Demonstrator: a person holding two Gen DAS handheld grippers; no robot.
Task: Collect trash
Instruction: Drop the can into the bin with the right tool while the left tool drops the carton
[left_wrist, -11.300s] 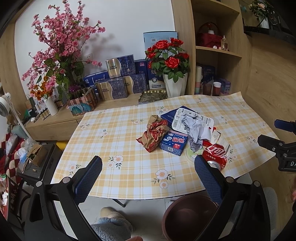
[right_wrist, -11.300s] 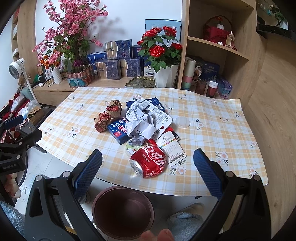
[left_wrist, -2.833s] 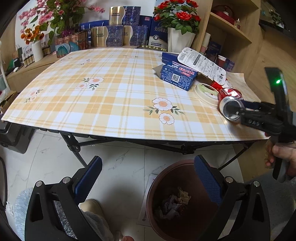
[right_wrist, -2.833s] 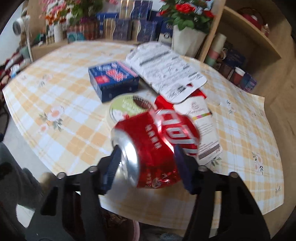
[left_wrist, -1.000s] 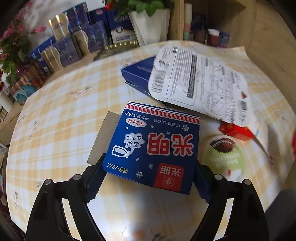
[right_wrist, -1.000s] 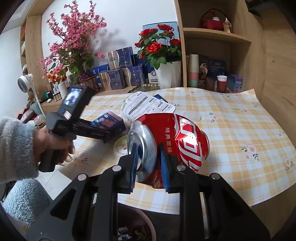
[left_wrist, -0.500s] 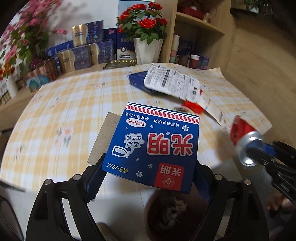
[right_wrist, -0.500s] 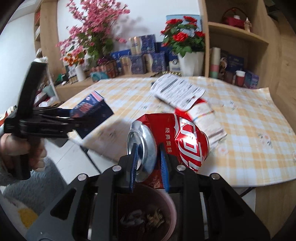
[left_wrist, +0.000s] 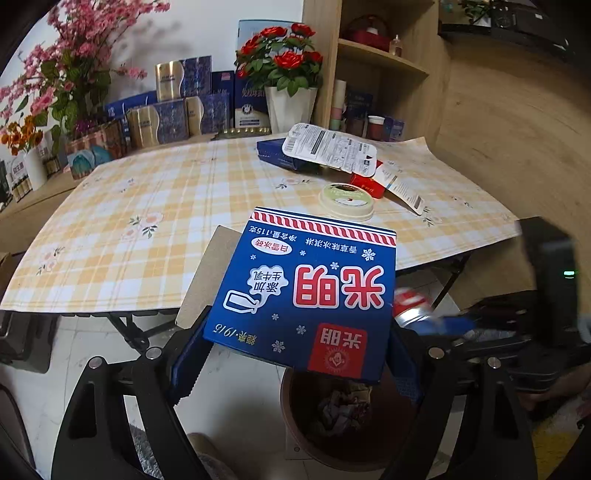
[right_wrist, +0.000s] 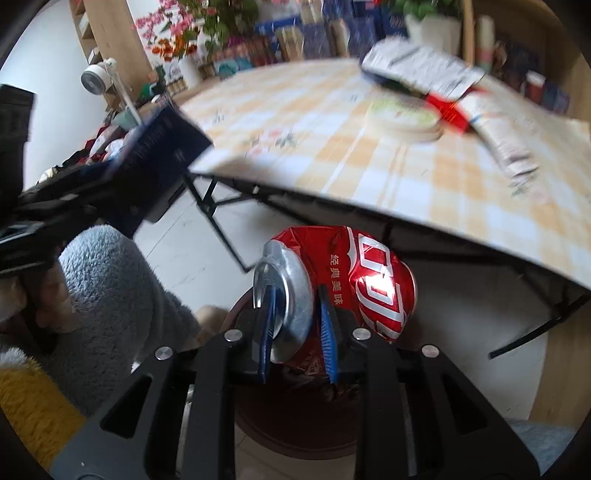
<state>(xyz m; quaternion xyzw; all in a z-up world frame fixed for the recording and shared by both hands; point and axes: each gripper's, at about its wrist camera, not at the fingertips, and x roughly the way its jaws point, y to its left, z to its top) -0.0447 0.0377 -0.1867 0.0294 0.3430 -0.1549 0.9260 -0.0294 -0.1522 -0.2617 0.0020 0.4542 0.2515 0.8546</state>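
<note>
My left gripper (left_wrist: 295, 350) is shut on a blue ice-cream carton (left_wrist: 306, 291), held flat above the brown trash bin (left_wrist: 295, 435) on the floor in front of the table. My right gripper (right_wrist: 295, 325) is shut on the rim of a crushed red cola can (right_wrist: 354, 273), which hangs just over the same bin (right_wrist: 255, 432). In the left wrist view the can (left_wrist: 410, 302) peeks out to the right of the carton. In the right wrist view the carton (right_wrist: 162, 155) shows at the left, blurred.
On the checkered table (left_wrist: 147, 206) lie a round lid (left_wrist: 345, 201), a white printed package (left_wrist: 328, 147) on a dark blue box (left_wrist: 277, 155), a red pack (left_wrist: 365, 182) and a leaflet (left_wrist: 402, 188). Crumpled paper (left_wrist: 340, 406) lies in the bin. A grey sleeve (right_wrist: 110, 291) is at left.
Both grippers have come off the table toward the bin. The can has dropped from table height to below the table's edge; the carton has moved back over the bin.
</note>
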